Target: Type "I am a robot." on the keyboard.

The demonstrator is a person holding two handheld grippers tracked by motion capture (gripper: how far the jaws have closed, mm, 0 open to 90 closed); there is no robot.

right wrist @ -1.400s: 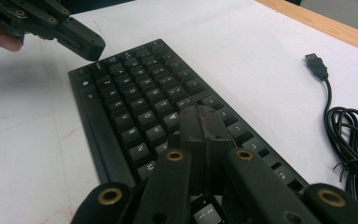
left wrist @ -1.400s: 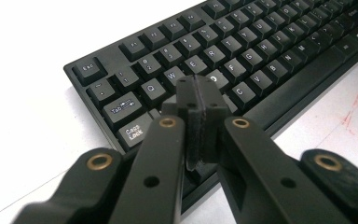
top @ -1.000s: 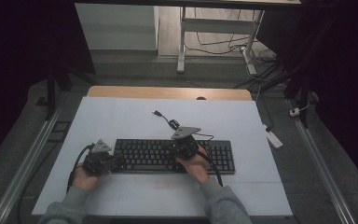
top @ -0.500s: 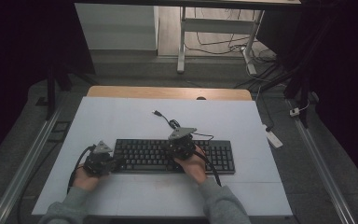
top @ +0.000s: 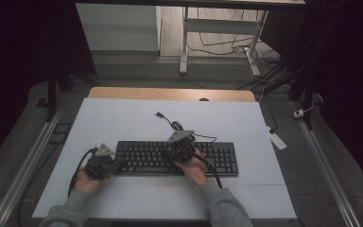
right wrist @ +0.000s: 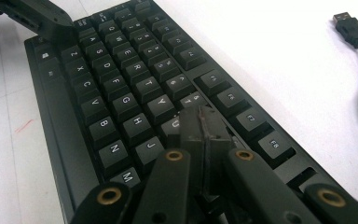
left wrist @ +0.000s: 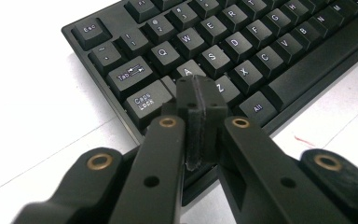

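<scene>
Black keyboard (top: 176,158) lay flat on the white worktop (top: 123,118), nearer its front edge than its back, long side parallel to that edge. Left claw (left wrist: 200,100) was pressed together, empty, tips over the A key at the keyboard's left end. Right claw (right wrist: 204,126) was likewise pressed together, empty, tips over the keys near U, mid-keyboard. The USB plug (right wrist: 349,25) of its cable lay loose toward the worktop's back edge.
</scene>
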